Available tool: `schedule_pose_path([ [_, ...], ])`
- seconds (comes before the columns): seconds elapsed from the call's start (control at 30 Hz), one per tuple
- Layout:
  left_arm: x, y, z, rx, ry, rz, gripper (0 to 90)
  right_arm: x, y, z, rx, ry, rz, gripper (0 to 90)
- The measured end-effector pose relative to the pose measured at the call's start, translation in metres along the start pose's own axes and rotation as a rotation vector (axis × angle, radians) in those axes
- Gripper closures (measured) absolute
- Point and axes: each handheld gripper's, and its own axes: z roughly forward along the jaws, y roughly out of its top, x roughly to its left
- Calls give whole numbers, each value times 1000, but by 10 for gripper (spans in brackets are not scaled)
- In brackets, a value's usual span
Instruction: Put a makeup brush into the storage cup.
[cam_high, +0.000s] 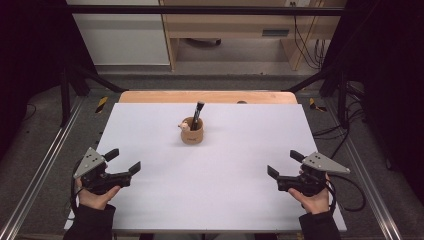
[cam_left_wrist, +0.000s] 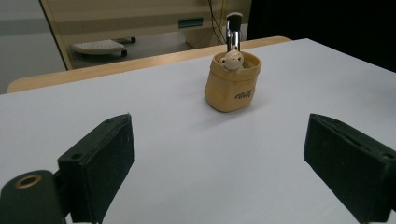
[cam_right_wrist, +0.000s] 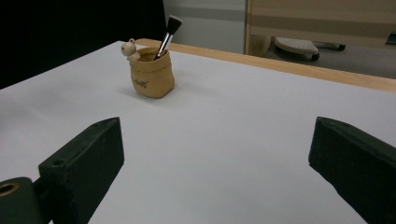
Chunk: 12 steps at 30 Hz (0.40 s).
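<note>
A small tan sack-shaped holder (cam_high: 192, 131) stands upright near the middle back of the white table top (cam_high: 215, 180), with a little bear figure on its rim and a black brush (cam_high: 197, 114) standing in it. My left gripper (cam_high: 123, 161) rests near the front left, held by a hand, jaws wide apart with nothing between them. My right gripper (cam_high: 285, 164) sits near the front right, also open and empty. The holder (cam_left_wrist: 232, 81) with the brush (cam_left_wrist: 233, 29) lies ahead of my left gripper (cam_left_wrist: 219, 156). In the right gripper view the holder (cam_right_wrist: 152, 72) and brush (cam_right_wrist: 167, 33) stand far left of my right gripper (cam_right_wrist: 215, 165).
The white sheet lies on a wooden table whose back edge (cam_high: 207, 96) shows behind it. Metal rails (cam_high: 37, 175) run along both sides. Beyond the table stand pale wooden furniture (cam_high: 235, 25) and hanging cables (cam_high: 307, 45). Cables trail from each gripper.
</note>
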Motion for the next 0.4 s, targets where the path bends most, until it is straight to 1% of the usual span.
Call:
schedule_pose_path([
  [0.2, 3, -6, 1, 20, 14, -10, 79, -1, -1, -1, 0, -4, 2, 40],
  [0.4, 4, -7, 1, 36, 24, -11, 74, -2, -2, -1, 4, -4, 4, 40],
])
